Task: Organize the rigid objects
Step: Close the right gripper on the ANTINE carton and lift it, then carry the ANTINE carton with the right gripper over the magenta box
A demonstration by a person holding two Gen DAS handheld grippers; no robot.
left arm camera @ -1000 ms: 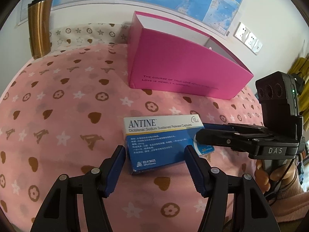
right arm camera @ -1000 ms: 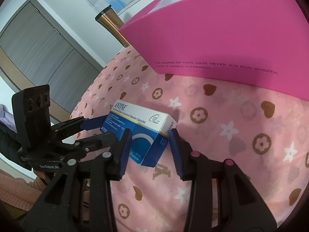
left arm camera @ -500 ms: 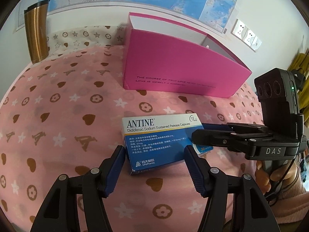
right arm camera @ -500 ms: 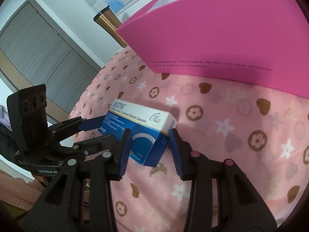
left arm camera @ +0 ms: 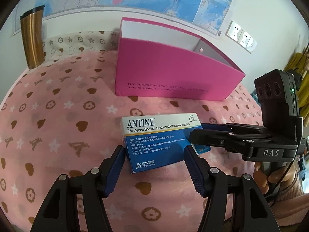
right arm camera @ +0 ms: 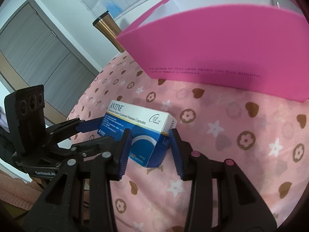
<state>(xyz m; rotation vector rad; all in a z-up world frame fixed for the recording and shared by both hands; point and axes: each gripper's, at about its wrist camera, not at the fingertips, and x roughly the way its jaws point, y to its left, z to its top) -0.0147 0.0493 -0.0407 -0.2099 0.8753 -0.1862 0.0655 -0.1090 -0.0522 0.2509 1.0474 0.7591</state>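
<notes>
A blue and white medicine box point(left arm camera: 160, 133) labelled ANTINE is gripped from two sides just over the pink patterned cloth point(left arm camera: 58, 116). My left gripper point(left arm camera: 153, 148) is shut on it, blue pads pressed to its two short ends. From the right, my right gripper point(left arm camera: 197, 130) is shut on the box's right end. In the right wrist view that gripper point(right arm camera: 150, 131) clamps the medicine box point(right arm camera: 139, 119) across its width, and the left gripper point(right arm camera: 106, 128) grips it from the left. Behind stands an open pink box point(left arm camera: 173, 73), white inside.
A gold metal tumbler point(left arm camera: 32, 40) stands at the back left by the wall. Wall sockets point(left arm camera: 241, 34) and a map hang behind the pink box point(right arm camera: 222, 44). A person's hand point(left arm camera: 266, 176) grips the right gripper's handle. The cloth drops off at the table edge to the left.
Both grippers keep their hold on the medicine box. In the left wrist view the pink box and the tumbler have drifted slightly left and look a little farther off.
</notes>
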